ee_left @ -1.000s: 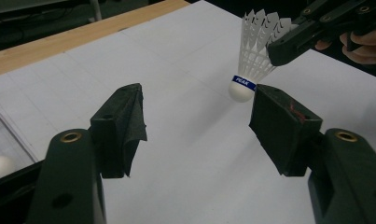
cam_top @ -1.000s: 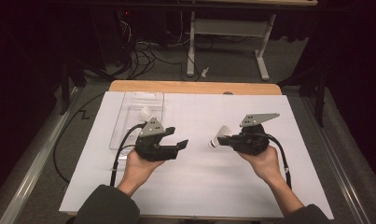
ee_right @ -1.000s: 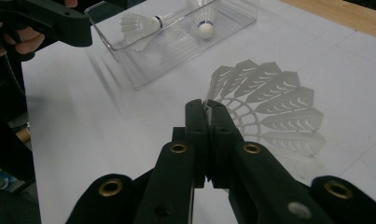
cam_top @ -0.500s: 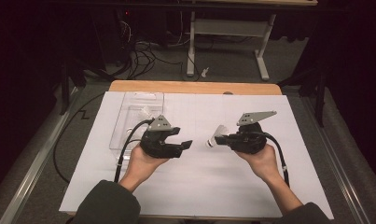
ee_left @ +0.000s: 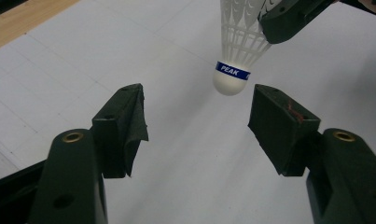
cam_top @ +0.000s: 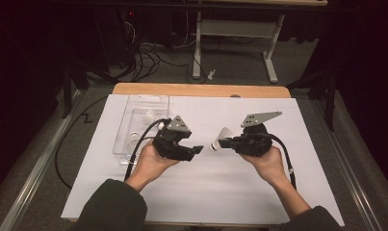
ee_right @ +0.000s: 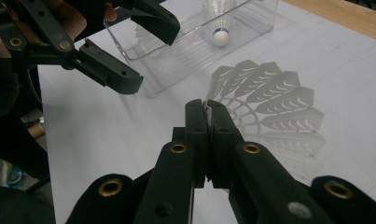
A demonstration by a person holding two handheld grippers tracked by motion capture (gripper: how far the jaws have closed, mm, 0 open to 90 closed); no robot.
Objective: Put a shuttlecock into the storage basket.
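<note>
White paper (cam_top: 196, 192) over wooden table (cam_top: 201, 89), dark room

Matt white paper sheet (cam_top: 259, 192) over bare wooden table (cam_top: 201, 90); clear glossy plastic box (cam_top: 134, 130); white plastic-looking shuttlecock (ee_left: 239, 51), smooth rounded head with blue band; matt black plastic left gripper (ee_left: 199, 126), torn cloth-like pad on one jaw
</note>
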